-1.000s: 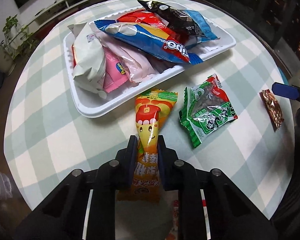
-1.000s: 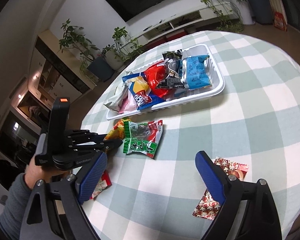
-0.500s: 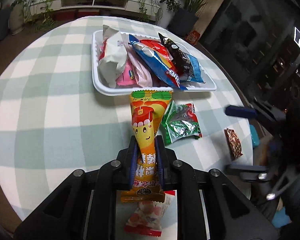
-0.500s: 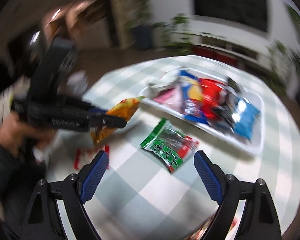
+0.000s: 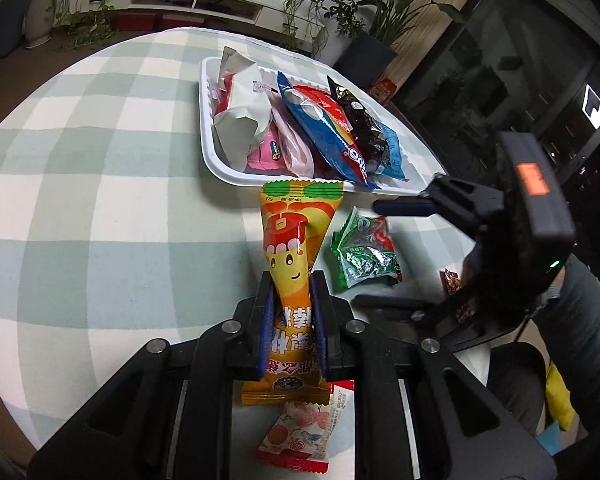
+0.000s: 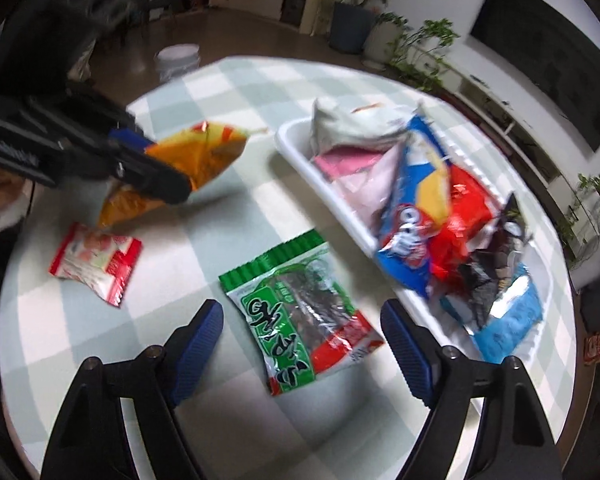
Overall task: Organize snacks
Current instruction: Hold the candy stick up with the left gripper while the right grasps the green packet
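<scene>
With the left gripper (image 5: 292,296) clamping the orange snack packet (image 5: 296,240), the right gripper (image 6: 300,344), jaws wide and narrowing, straddles the green seaweed packet (image 6: 300,308); next, a squeeze, then the white tray (image 6: 300,160).

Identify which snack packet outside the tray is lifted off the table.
The orange-yellow packet, clamped in the left gripper. The green packet and the red-and-white packet both lie flat on the tablecloth.
</scene>
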Demonstrator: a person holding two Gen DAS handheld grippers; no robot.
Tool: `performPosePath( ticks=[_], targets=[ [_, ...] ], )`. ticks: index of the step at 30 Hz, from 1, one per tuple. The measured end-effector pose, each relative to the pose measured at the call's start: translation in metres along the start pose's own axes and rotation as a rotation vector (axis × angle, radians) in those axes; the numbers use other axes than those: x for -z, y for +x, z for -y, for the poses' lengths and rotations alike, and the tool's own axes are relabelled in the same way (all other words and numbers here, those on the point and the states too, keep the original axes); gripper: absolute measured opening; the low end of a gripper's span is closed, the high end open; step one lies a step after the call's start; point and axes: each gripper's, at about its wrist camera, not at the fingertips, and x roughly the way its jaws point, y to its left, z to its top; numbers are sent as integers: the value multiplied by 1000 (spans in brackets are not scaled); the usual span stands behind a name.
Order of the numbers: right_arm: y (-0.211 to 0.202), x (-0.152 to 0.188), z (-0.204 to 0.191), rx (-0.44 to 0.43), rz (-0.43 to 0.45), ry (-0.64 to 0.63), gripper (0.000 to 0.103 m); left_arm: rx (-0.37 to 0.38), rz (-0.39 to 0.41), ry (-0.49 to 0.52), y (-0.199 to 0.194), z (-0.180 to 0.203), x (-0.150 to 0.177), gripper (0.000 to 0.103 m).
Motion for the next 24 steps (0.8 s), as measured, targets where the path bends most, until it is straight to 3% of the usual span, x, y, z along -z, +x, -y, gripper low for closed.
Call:
performPosePath(
  ticks=[4,9,18,24],
  targets=[
    [7,-6,0,-47,-6,-19,78,4,-2,-3,1,0,-1,16],
    [12,-11,6,-163,-49,46,56,5,-6,-7,4,-2,-1,16],
    [-3,0,8,-158,-7,165,29,8,-5,-5,6,-1,0,16],
    [-22,13,4,-161,36,268,24,19,7,-6,3,0,0,16]
  ],
)
